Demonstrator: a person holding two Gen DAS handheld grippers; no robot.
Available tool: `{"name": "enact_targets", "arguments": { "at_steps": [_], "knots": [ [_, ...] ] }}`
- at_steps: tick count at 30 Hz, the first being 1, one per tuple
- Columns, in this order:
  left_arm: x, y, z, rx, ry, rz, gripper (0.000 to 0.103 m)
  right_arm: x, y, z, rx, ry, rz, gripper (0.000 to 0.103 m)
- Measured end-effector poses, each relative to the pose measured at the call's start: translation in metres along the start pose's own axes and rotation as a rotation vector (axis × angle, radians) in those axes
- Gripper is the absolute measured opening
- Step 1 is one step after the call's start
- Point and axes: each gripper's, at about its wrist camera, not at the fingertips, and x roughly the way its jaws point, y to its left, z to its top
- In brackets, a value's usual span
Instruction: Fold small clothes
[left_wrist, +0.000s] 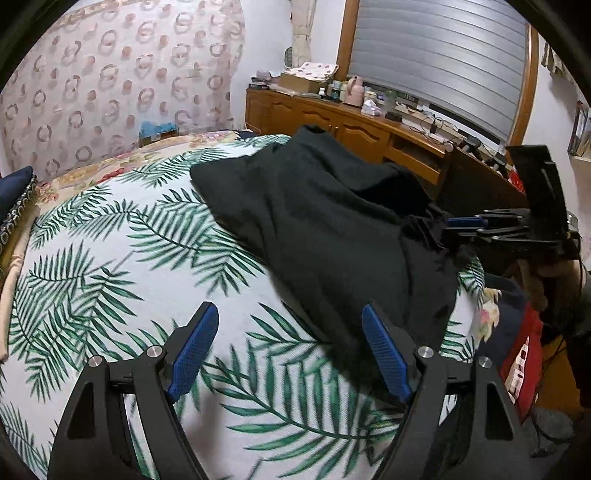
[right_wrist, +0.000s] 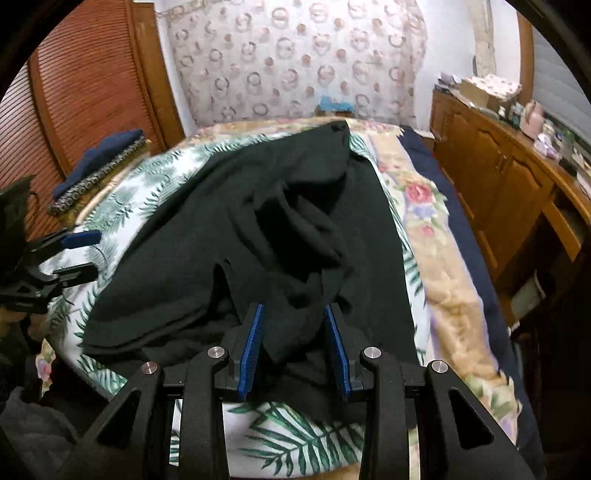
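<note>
A black garment (left_wrist: 314, 221) lies rumpled on the leaf-print sheet (left_wrist: 147, 258), bunched in folds toward its right side. My left gripper (left_wrist: 291, 332) is open just over the sheet, and its right finger (left_wrist: 384, 350) overlaps the garment's near edge. My right gripper (right_wrist: 294, 339) hangs over the garment's (right_wrist: 258, 221) near end. Its jaws stand partly apart, and a loose fold of black cloth lies between the pads (right_wrist: 251, 347) without being pinched. In the left wrist view the right gripper (left_wrist: 461, 229) sits at the garment's right edge. In the right wrist view the left gripper (right_wrist: 85, 256) shows at the far left.
The bed carries a floral blanket (right_wrist: 443, 266) along its right side. Folded dark blue cloth (right_wrist: 99, 155) sits at the bed's far left. A cluttered wooden cabinet (left_wrist: 351, 125) runs along the right, and a louvred wooden door (right_wrist: 74, 92) stands at the left. A red item (left_wrist: 524, 362) lies off the bed's corner.
</note>
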Motion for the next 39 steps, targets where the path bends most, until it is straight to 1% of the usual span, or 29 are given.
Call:
{"name": "enact_targets", "arguments": {
  "at_steps": [3, 4, 6, 10, 12, 17, 20, 22, 23, 26, 28, 30, 31, 32, 33, 37, 38, 39],
  "knots": [
    [0.003, -0.005, -0.004, 0.003, 0.015, -0.005, 0.081, 0.004, -0.003, 0.002, 0.023, 0.004, 0.031, 0.035],
    [0.004, -0.007, -0.004, 0.003, 0.017, -0.007, 0.081, 0.004, -0.002, 0.003, 0.023, 0.002, 0.029, 0.030],
    [0.002, -0.009, -0.006, 0.005, 0.016, -0.008, 0.081, 0.005, 0.001, 0.003, -0.001, -0.001, 0.048, 0.006],
    [-0.004, -0.012, -0.008, 0.010, 0.009, -0.005, 0.081, -0.023, 0.003, 0.001, -0.041, -0.074, 0.018, 0.005],
    [-0.006, -0.014, -0.009, 0.012, 0.007, -0.009, 0.081, -0.042, -0.002, 0.000, -0.059, -0.094, -0.050, 0.004],
    [-0.006, -0.021, -0.010, 0.021, 0.012, -0.026, 0.081, -0.085, -0.027, -0.009, -0.041, -0.130, -0.141, 0.004],
    [-0.003, -0.027, -0.014, 0.030, 0.026, -0.039, 0.081, -0.082, -0.041, -0.020, -0.013, -0.101, -0.174, 0.004],
    [0.000, -0.031, -0.015, 0.034, 0.036, -0.046, 0.081, -0.068, -0.048, -0.027, 0.014, -0.060, -0.155, 0.004],
    [0.002, -0.034, -0.017, 0.039, 0.045, -0.050, 0.081, -0.061, -0.049, -0.030, 0.011, -0.042, -0.162, 0.004],
    [0.004, -0.039, -0.021, 0.043, 0.062, -0.068, 0.081, -0.051, -0.048, -0.036, 0.011, -0.015, -0.158, 0.004],
    [0.004, -0.043, -0.023, 0.042, 0.068, -0.092, 0.077, -0.049, -0.051, -0.039, 0.021, -0.013, -0.153, 0.004],
    [0.006, -0.047, -0.023, 0.041, 0.077, -0.113, 0.065, -0.048, -0.051, -0.039, 0.043, -0.027, -0.133, 0.004],
    [0.007, -0.049, -0.024, 0.042, 0.080, -0.123, 0.062, -0.047, -0.049, -0.038, 0.052, -0.032, -0.129, 0.004],
    [0.009, -0.052, -0.024, 0.042, 0.086, -0.137, 0.056, -0.046, -0.050, -0.039, 0.057, -0.036, -0.126, 0.004],
    [0.011, -0.054, -0.025, 0.043, 0.092, -0.145, 0.055, -0.047, -0.049, -0.040, 0.061, -0.039, -0.122, 0.004],
    [0.012, -0.060, -0.025, 0.060, 0.091, -0.139, 0.054, -0.054, -0.045, -0.045, 0.070, -0.059, -0.114, 0.004],
    [0.012, -0.061, -0.024, 0.057, 0.090, -0.148, 0.042, -0.056, -0.046, -0.047, 0.074, -0.068, -0.114, 0.004],
    [0.013, -0.061, -0.024, 0.058, 0.091, -0.156, 0.024, -0.052, -0.044, -0.045, 0.079, -0.078, -0.114, 0.004]
  ]
}}
